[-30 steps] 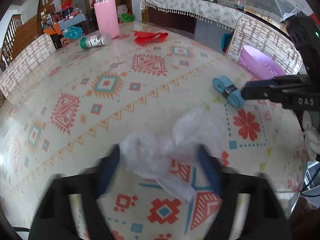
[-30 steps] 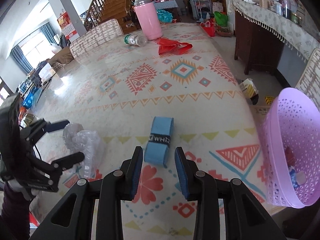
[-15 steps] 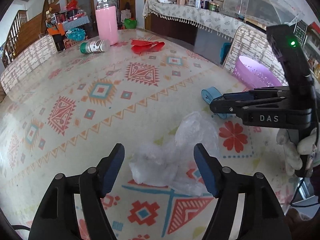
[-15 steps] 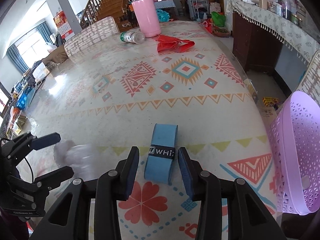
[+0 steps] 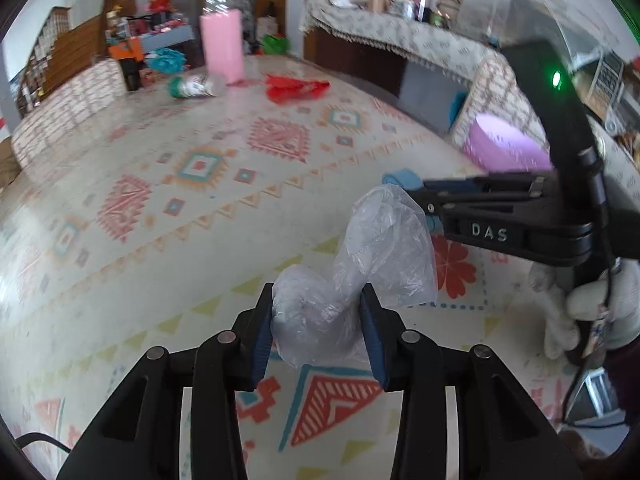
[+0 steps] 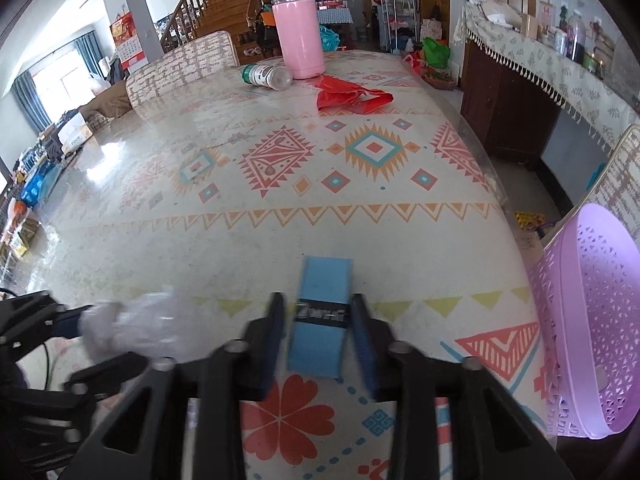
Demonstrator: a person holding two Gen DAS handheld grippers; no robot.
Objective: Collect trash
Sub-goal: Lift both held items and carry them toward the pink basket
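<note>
My left gripper [image 5: 318, 330] is shut on a crumpled clear plastic bag [image 5: 360, 276] and holds it above the patterned table; it also shows in the right wrist view [image 6: 132, 330]. My right gripper [image 6: 320, 332] has its jaws around a blue grip-tape roll [image 6: 322, 320] that lies on the table, touching or nearly touching it. The roll's end peeks out in the left wrist view [image 5: 400, 179]. A purple perforated basket [image 6: 588, 320] stands off the table's right edge.
At the table's far end are a pink flask [image 6: 300, 32], a lying plastic bottle [image 6: 266, 75] and a red plastic bag [image 6: 352, 98]. Chairs stand at the left [image 6: 180, 68] and right. A cloth-covered sideboard [image 6: 560, 64] lines the right wall.
My left gripper has shut on the clear bag and lifted it toward the right. My right gripper has moved forward around the blue roll and its jaws have narrowed on it.
</note>
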